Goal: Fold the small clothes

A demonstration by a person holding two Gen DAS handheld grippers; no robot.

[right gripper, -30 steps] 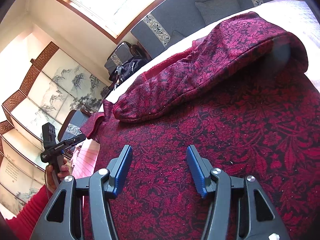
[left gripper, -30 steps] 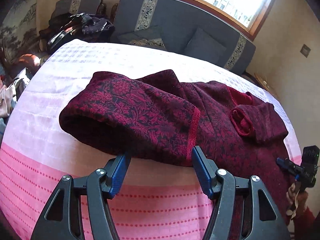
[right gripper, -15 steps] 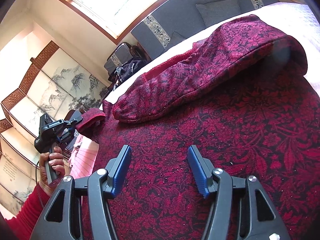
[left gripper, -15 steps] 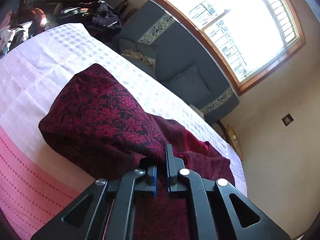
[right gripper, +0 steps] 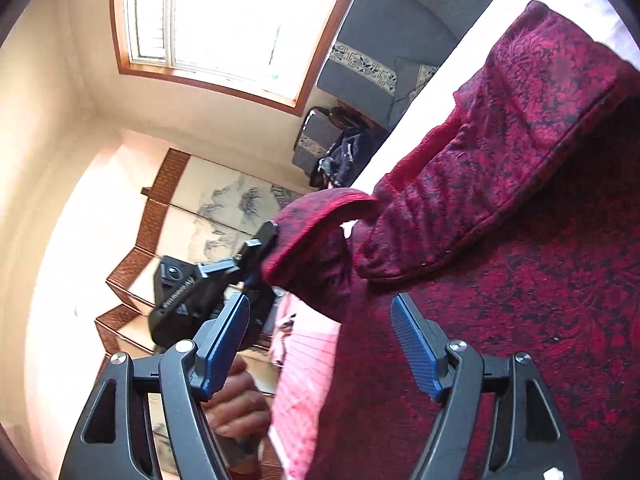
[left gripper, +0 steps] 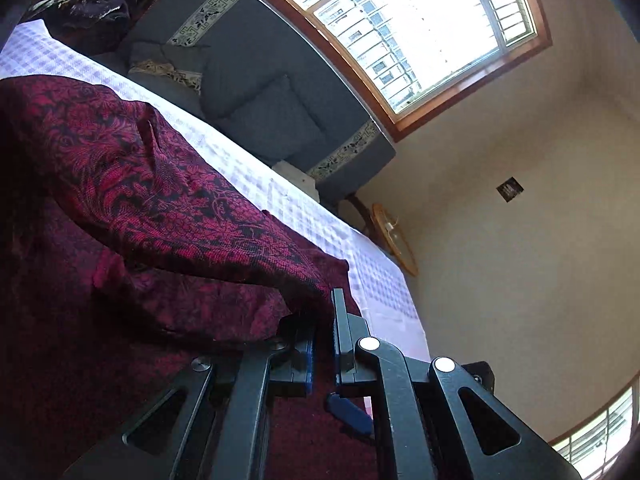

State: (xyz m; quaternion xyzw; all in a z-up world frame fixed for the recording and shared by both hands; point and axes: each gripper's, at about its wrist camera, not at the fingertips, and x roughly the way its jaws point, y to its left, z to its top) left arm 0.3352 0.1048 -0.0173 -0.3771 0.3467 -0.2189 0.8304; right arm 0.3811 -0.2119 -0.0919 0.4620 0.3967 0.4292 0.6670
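Partway: left hand-held gripper (left gripper: 324, 334) is clamping a sleeve cuff (right gripper: 316, 216) of the red garment (right gripper: 520, 240) lying on the bed (left gripper: 280, 196), lifting it inward; right hand-held gripper (right gripper: 320, 344), jaws just opening, is holding nothing; body folds remaining.

Sofa (left gripper: 256, 92) blocks far side; bedspread (left gripper: 280, 196) bare.

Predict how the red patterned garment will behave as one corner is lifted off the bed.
The red patterned garment is probably floppy: it sags in a curve from the left gripper. It likely drags the rest along, since folds trail from the pinched edge. Its knit looks thick, so probably not slippery.
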